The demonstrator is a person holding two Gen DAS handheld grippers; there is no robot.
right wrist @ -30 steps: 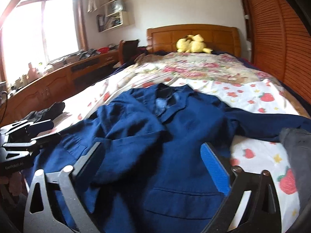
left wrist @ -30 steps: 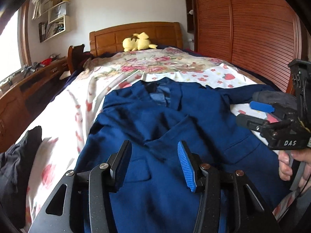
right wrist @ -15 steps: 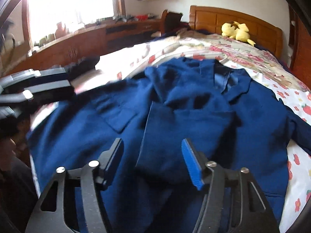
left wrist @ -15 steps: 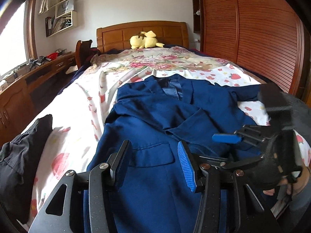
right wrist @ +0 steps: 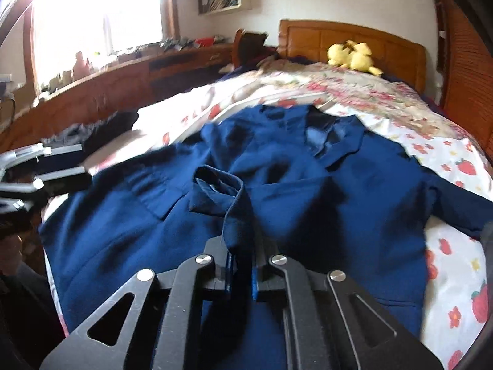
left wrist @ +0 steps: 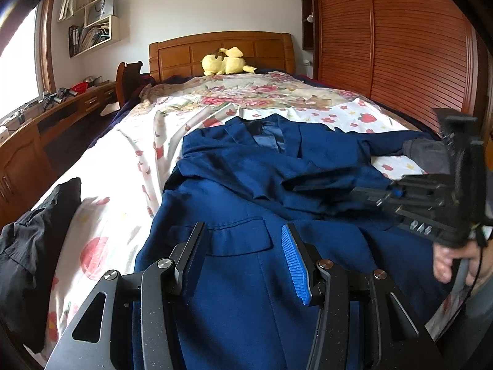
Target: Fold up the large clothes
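Now we close our right tool (right wrist: 239, 269) on the soft blue jacket's (right wrist: 308, 222) folded sleeve; our left tool (left wrist: 243, 259) hovers half-open, empty, over its near pocket.

A navy blue jacket (right wrist: 323, 203) lies spread across the bed (right wrist: 431, 141), collar toward the upper middle of the frame. At the bottom centre, the right hand-held gripper (right wrist: 240, 265) is closing its jaws on a raised fold of the jacket's fabric, which stands up pinched between the pads. At the left edge the left hand-held gripper (right wrist: 46, 172) juts in above the jacket's side. A yellow plush toy (right wrist: 354, 55) sits by the wooden headboard (right wrist: 314, 40), upper right. A dark garment (right wrist: 104, 126) lies at the bed's left edge.
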